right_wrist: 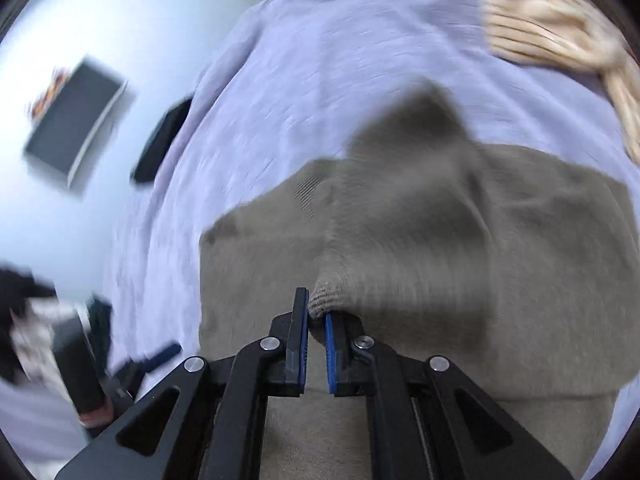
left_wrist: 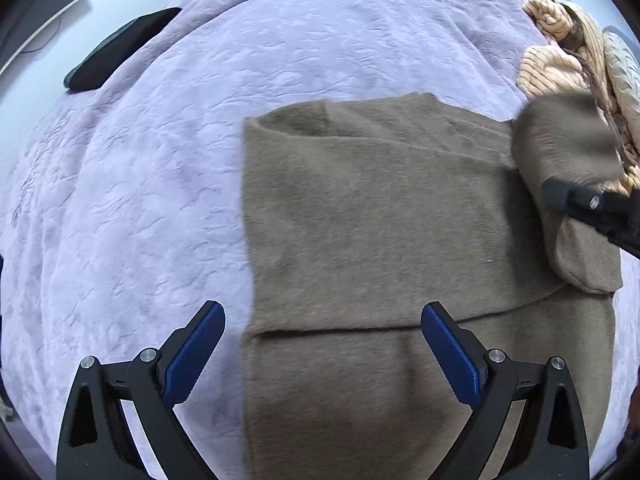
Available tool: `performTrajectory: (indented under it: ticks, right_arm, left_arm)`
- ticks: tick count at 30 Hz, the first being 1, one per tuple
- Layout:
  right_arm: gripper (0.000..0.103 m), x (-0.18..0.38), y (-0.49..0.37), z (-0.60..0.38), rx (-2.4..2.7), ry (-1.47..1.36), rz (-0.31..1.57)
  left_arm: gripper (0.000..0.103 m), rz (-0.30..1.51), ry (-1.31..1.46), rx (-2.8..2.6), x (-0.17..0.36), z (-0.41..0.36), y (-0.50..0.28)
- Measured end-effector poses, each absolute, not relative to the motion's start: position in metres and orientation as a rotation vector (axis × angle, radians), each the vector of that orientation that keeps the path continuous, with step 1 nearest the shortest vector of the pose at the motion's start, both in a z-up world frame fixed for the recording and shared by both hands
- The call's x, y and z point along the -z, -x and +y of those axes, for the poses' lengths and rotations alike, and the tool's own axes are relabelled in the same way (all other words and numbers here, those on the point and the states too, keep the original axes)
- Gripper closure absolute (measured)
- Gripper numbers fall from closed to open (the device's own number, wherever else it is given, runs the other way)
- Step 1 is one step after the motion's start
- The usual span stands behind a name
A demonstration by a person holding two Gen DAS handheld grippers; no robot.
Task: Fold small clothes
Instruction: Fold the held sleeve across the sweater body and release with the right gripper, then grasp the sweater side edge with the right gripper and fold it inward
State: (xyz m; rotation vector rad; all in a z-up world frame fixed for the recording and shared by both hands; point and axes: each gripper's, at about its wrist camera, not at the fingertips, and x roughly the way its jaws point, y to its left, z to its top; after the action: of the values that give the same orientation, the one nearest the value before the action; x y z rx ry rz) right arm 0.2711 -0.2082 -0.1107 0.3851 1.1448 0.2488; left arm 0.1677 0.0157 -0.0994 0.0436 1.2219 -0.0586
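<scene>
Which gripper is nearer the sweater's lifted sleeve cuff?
Right. The right gripper is clamped on the sleeve cuff of the brown sweater; the left gripper hangs open over the sweater's lower left edge, away from it.

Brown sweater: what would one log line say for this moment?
left gripper: open, above brown sweater | right gripper: shut on sleeve, lifted | surface: lavender blanket

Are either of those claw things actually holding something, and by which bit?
The right gripper pinches the brown sweater by its ribbed sleeve cuff; the left gripper holds nothing.
</scene>
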Motion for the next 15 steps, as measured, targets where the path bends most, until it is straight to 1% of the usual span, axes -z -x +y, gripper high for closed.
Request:
performTrajectory:
  ticks: [5, 6, 7, 8, 9, 11, 12, 13, 15]
  right_arm:
    - [0.095, 0.141, -0.267, -0.152, -0.318, -0.185, 1.244]
    - [0.094, 0.148, -0.269, -0.145, -0.319, -0.162, 1.261]
    - [0.091, 0.153, -0.270, -0.140, -0.313, -0.141, 1.276]
    - [0.090, 0.156, -0.270, -0.137, -0.304, -0.132, 1.285]
    - [0.086, 0.156, -0.270, -0.134, -0.303, -0.131, 1.286]
    - [0.064, 0.153, -0.268, -0.132, -0.327, -0.145, 1.296]
    - [0.045, 0.150, -0.268, -0.135, -0.339, -0.151, 1.299]
    - [0.043, 0.145, -0.265, -0.135, -0.356, -0.155, 1.295]
    - [0.043, 0.131, -0.258, -0.135, -0.396, -0.161, 1.280]
  left_arm:
    - [0.004, 1.237, -0.031, 0.011, 0.104, 0.044, -0.164]
    - [0.004, 1.239, -0.027, 0.007, 0.105, 0.048, -0.163]
    - [0.004, 1.239, -0.022, 0.004, 0.105, 0.051, -0.164]
    - [0.004, 1.237, -0.015, 0.002, 0.104, 0.054, -0.164]
    - [0.004, 1.235, -0.003, 0.001, 0.103, 0.057, -0.164]
    - [0.004, 1.230, 0.022, 0.003, 0.100, 0.062, -0.166]
    - [0.004, 1.226, 0.031, 0.005, 0.098, 0.063, -0.166]
    - [0.004, 1.224, 0.036, 0.006, 0.096, 0.063, -0.167]
    - [0.004, 1.219, 0.042, 0.012, 0.092, 0.059, -0.169]
